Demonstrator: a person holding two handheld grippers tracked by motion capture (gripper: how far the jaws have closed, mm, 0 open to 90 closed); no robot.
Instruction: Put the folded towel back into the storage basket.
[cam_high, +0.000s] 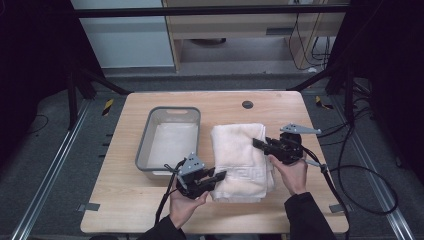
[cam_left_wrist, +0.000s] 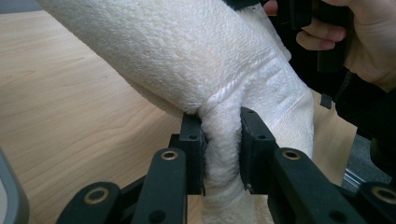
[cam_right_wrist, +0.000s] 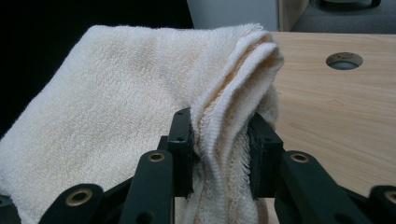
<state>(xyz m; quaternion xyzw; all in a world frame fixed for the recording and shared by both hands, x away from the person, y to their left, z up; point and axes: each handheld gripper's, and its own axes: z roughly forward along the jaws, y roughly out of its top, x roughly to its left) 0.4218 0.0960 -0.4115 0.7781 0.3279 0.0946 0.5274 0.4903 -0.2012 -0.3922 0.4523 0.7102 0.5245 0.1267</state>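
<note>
Grey bin (cam_high: 170, 137) sits just beside the folded towel (cam_high: 239, 150).

Towel (cam_high: 240, 157) on table (cam_high: 125, 200) — bin (cam_high: 170, 137) just left.

No legible text or labels anywhere.

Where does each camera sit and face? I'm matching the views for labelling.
High view: above the person's side, looking forward and down at the table, bin and towel; forearms and both hand-held grippers show.
Left gripper view: on the left hand-held gripper, looking along its jaws, shut on the towel.
Right gripper view: on the right hand-held gripper, likewise.
All three share the towel.
</note>
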